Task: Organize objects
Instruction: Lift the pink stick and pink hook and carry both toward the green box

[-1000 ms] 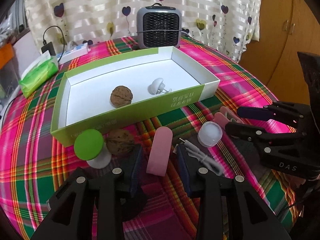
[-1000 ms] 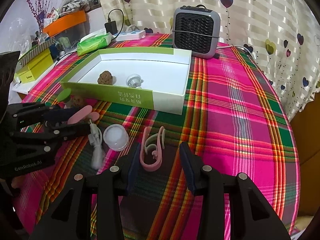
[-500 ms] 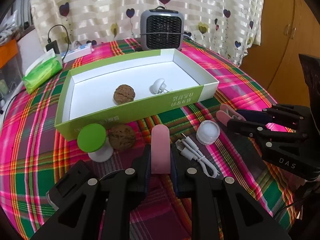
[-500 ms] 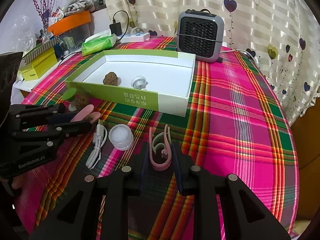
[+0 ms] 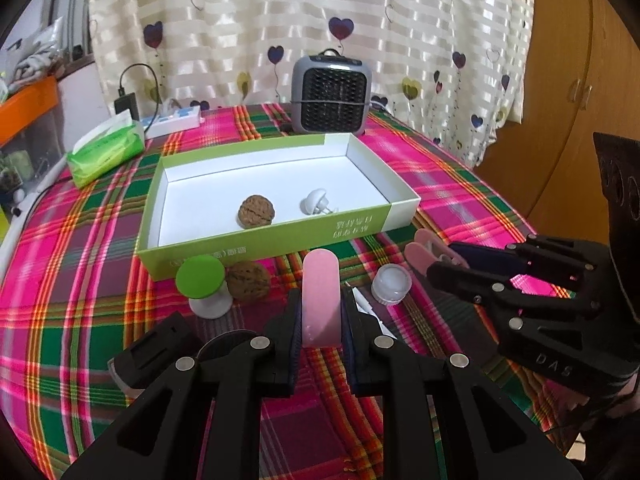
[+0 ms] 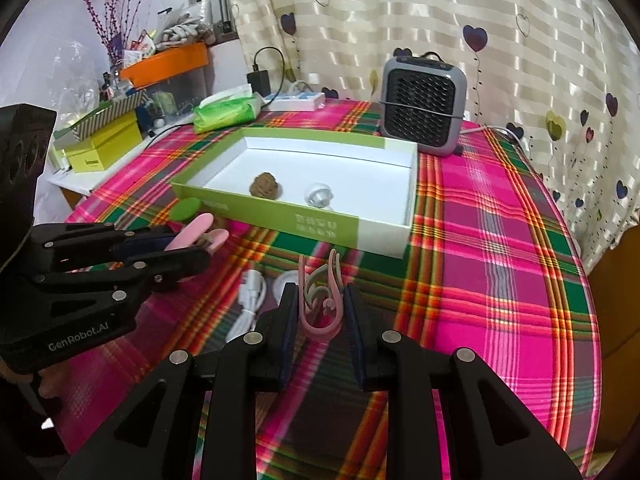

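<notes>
A: Start on the left. What does the left gripper (image 5: 320, 322) have?

B: Its jaws are clamped on the pink oblong piece (image 5: 320, 292), which stands between the pads with its long axis running forward along the fingers, the rounded end pointing at the green-and-white box (image 5: 276, 240).

A: And the box lies which way from it?

B: Straight ahead and just past the tip. The near wall faces the gripper, and the box's long side runs across the view. Inside sit a walnut (image 5: 256, 211) and a small white plug-like piece (image 5: 315, 202). Outside the wall, left of the pink piece, stand a green-topped cap (image 5: 201, 280) and a second walnut (image 5: 248, 281).

A: Now the middle.

B: A white cable (image 6: 250, 304) and a white round lid (image 5: 391, 282) lie on the plaid cloth (image 6: 500, 264) between the two grippers.

A: And the right?

B: The right gripper (image 6: 322, 312) is closed on the pink clip (image 6: 322, 300). Its prongs point forward and up, toward the box's near right corner.

A: Which hand is nearer the box?

B: I judge them about level. The left faces the middle of the near wall and the right faces its right end, so each needs a lift over the wall and forward.
</notes>
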`<action>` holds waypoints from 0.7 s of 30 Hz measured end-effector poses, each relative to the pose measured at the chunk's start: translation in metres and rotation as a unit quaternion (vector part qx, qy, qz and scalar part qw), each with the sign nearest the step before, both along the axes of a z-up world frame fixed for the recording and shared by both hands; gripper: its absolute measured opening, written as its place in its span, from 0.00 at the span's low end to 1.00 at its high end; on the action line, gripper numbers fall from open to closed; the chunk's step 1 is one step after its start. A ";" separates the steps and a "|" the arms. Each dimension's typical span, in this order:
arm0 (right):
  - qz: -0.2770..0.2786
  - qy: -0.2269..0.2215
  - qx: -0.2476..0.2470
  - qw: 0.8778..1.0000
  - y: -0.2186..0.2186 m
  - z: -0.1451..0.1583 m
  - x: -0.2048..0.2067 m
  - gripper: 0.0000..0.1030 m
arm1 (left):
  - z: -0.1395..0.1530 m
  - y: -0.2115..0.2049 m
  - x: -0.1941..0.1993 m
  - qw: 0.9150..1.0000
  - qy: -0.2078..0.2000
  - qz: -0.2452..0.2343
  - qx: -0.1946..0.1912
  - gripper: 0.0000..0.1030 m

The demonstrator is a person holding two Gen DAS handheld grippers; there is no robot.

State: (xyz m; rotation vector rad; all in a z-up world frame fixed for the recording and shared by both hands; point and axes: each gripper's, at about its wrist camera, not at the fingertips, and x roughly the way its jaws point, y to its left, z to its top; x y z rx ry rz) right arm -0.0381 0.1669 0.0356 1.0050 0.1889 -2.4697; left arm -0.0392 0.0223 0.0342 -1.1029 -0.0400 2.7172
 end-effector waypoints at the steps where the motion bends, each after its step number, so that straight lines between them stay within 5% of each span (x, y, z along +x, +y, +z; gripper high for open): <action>1: 0.002 0.002 -0.001 1.000 -0.002 0.001 0.001 0.23 | 0.001 0.000 0.001 1.000 0.002 0.002 0.001 0.15; 21: 0.027 0.014 -0.009 0.999 -0.023 0.009 0.004 0.23 | 0.008 -0.005 0.003 1.000 0.016 0.017 0.012 0.15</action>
